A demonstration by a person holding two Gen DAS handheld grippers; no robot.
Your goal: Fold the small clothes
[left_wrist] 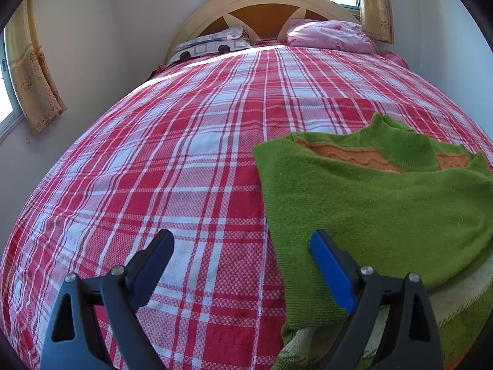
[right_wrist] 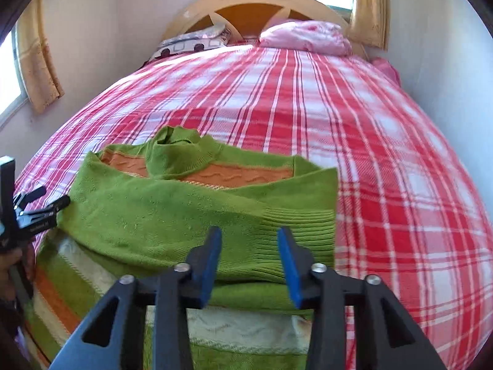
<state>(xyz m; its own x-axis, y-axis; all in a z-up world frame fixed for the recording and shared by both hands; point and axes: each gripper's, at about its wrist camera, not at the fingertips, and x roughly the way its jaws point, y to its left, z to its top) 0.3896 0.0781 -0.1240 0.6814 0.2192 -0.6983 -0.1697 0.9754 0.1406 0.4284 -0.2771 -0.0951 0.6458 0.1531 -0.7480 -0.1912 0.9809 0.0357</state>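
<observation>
A small green sweater [left_wrist: 369, 209] with orange and cream bands lies flat on the near part of the bed, its collar [right_wrist: 175, 148] pointing toward the headboard. Both sleeves are folded across the chest; a ribbed cuff [right_wrist: 308, 225] lies at the sweater's right edge. My left gripper [left_wrist: 242, 234] stands wide open over the sweater's left edge, one finger above the bedsheet and the other above the green knit. It also shows at the left in the right wrist view as the left gripper [right_wrist: 52, 195]. My right gripper [right_wrist: 249, 231] hovers open just above the folded sleeve near the cuff, gripping nothing.
The bed carries a red and white plaid sheet [left_wrist: 172, 160]. At its far end lie a patterned pillow [left_wrist: 212, 44] and a pink pillow [left_wrist: 329, 37] against a rounded wooden headboard [left_wrist: 262, 0]. White walls flank both sides, with yellow curtains [left_wrist: 34, 83]. A hand [right_wrist: 12, 265] holds the left gripper.
</observation>
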